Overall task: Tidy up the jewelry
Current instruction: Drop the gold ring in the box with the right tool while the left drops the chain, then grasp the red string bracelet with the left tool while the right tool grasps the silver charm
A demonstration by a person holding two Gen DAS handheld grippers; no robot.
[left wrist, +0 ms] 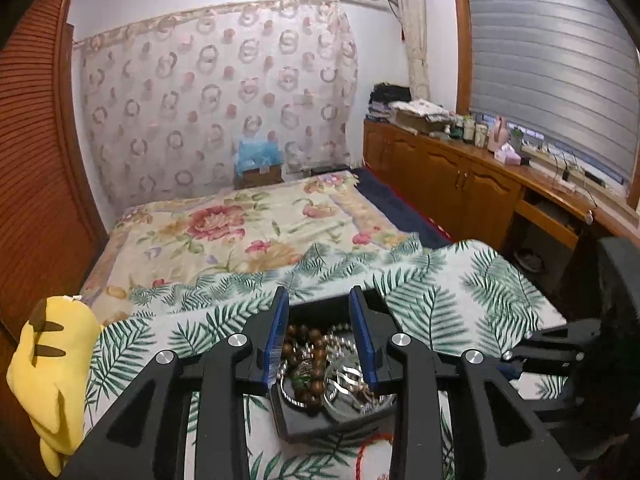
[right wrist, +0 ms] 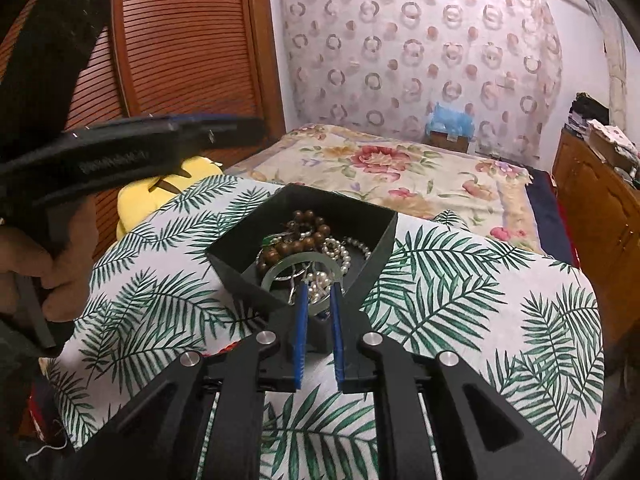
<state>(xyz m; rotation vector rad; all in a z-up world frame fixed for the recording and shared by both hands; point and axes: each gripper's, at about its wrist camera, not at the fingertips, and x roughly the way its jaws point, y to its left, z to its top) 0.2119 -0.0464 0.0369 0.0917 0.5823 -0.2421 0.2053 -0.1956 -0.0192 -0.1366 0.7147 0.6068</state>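
A black open box (right wrist: pixel 376 258) sits on a palm-leaf cloth (right wrist: pixel 460 292). It holds brown wooden beads (right wrist: pixel 308 242), a pearl string (right wrist: pixel 340 254), a pale green bangle (right wrist: pixel 280 274) and silver pieces. The box also shows in the left wrist view (left wrist: pixel 304 424), with beads (left wrist: pixel 316 360) and a glass-like ring (left wrist: pixel 344 392). My left gripper (left wrist: pixel 322 300) is open above the box, fingers either side of the jewelry. My right gripper (right wrist: pixel 320 294) has its jaws narrowly apart at the box's near rim, over the bangle and pearls; whether it grips anything I cannot tell.
A yellow plush toy (left wrist: pixel 44 376) lies at the cloth's left edge. A floral bedspread (left wrist: pixel 248 224) lies beyond. Wooden cabinets (left wrist: pixel 460 184) with clutter run along the right. A wooden louvered door (right wrist: pixel 180 40) stands left. A red cord (left wrist: pixel 372 444) lies near the box.
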